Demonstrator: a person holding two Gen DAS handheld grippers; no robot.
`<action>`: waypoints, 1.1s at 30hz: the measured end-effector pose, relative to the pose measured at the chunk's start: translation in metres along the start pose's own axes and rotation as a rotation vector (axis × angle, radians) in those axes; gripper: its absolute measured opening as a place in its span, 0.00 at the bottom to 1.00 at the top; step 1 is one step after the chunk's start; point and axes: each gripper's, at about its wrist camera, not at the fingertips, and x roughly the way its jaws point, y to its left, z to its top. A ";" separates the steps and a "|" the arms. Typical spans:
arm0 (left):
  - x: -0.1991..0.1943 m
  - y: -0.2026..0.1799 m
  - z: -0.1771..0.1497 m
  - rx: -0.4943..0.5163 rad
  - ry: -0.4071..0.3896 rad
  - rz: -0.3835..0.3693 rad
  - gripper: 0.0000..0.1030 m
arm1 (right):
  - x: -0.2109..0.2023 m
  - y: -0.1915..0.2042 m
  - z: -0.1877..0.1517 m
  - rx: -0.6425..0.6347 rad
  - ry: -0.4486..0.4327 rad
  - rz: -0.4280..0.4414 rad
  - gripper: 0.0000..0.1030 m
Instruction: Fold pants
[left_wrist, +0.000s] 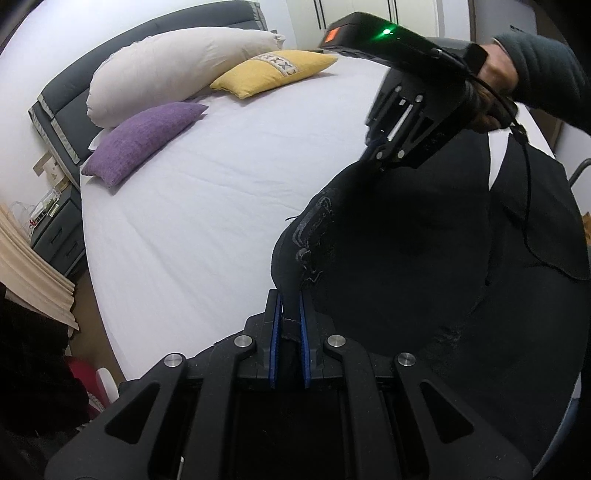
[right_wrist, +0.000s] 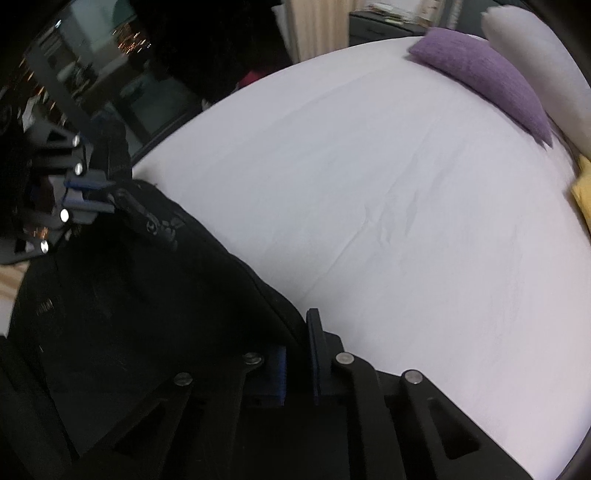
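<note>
While the black pants (left_wrist: 406, 236) are held above the bed's (left_wrist: 221, 192) near edge, pinched at the waistband by the left gripper (left_wrist: 291, 295) and right gripper (left_wrist: 373, 155) (both closed on cloth), slippage could be caused by uneven tension.

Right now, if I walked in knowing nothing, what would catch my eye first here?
Probably the black pants, held up over the white bed between two hand-held grippers: the left gripper pinches one end, the right gripper the other. Next, the pillows at the headboard: a purple cushion, a yellow cushion and a long white pillow.
</note>
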 end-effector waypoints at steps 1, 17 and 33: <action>-0.002 0.000 -0.001 -0.007 -0.002 0.000 0.08 | -0.003 0.001 -0.003 0.034 -0.014 0.001 0.08; -0.041 -0.049 -0.044 -0.069 0.021 -0.036 0.08 | -0.010 0.022 -0.065 0.571 -0.174 0.279 0.08; -0.090 -0.155 -0.137 0.073 0.092 -0.057 0.08 | -0.048 0.134 -0.138 0.247 -0.037 0.007 0.08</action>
